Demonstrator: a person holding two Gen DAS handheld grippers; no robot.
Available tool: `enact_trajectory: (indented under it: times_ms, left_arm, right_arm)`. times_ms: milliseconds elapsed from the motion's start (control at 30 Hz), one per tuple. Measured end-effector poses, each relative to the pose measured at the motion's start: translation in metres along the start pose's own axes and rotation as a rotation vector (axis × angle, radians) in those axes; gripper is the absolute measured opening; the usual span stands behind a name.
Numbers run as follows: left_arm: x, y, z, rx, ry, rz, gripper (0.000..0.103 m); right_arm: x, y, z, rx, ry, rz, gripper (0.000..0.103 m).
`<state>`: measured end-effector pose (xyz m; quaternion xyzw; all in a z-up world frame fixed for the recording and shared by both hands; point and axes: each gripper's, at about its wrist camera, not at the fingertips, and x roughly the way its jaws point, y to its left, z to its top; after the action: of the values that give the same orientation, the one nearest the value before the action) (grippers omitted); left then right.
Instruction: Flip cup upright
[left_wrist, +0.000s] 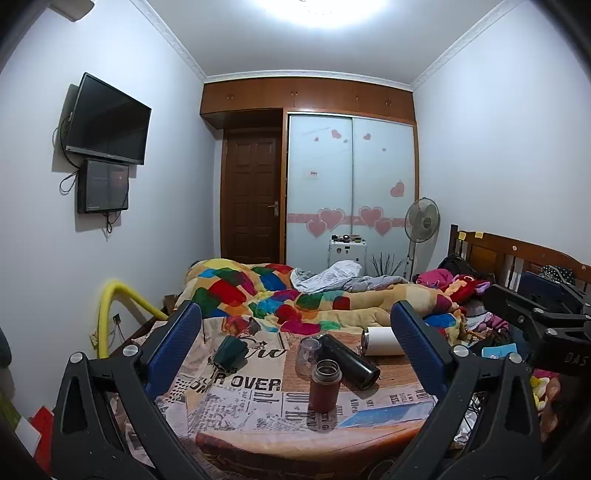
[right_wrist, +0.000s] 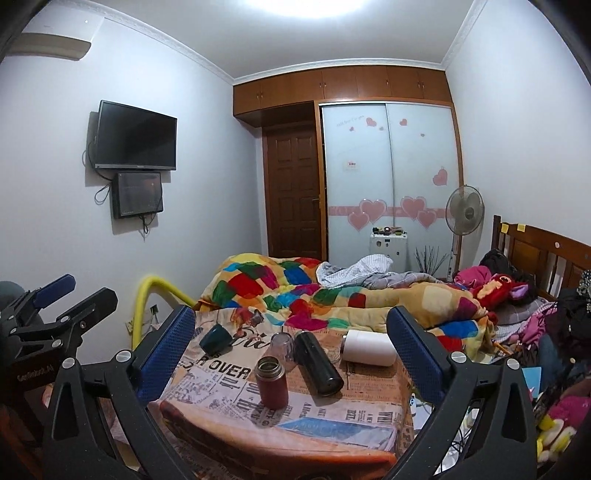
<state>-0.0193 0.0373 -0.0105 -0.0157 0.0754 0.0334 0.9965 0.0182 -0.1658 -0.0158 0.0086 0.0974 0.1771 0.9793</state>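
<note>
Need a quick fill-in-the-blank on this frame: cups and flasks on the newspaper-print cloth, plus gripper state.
1. The red flask stands ____ with its mouth open.
2. The black flask lies on its ____.
3. The white cup lies beside the ____ quilt.
4. Both the left gripper and the right gripper are ____.

Missing words: upright; side; patchwork; open

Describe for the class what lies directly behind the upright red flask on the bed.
Behind the red flask lies a black flask on its side, with a clear cup beside it. Farther back is a white cylinder. The red flask hides part of the cup's base.
</note>
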Motion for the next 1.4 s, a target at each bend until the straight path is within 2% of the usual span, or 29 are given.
enact_trajectory:
  times_ms: [600, 1400]
  left_arm:
    - [0.0037, 0.0033, -0.0063, -0.018, 0.028, 0.019, 0.103]
    - [0.0040, -0.0042, -0.0077, -0.016, 0.026, -0.006, 0.103]
  right_arm:
    - [-0.0005, 0.0045, -0.0012, -0.006, 0.013, 0.009, 0.103]
    - [0.0002, 0.0086, -0.0008, -0.004, 0.019, 0.010, 0.103]
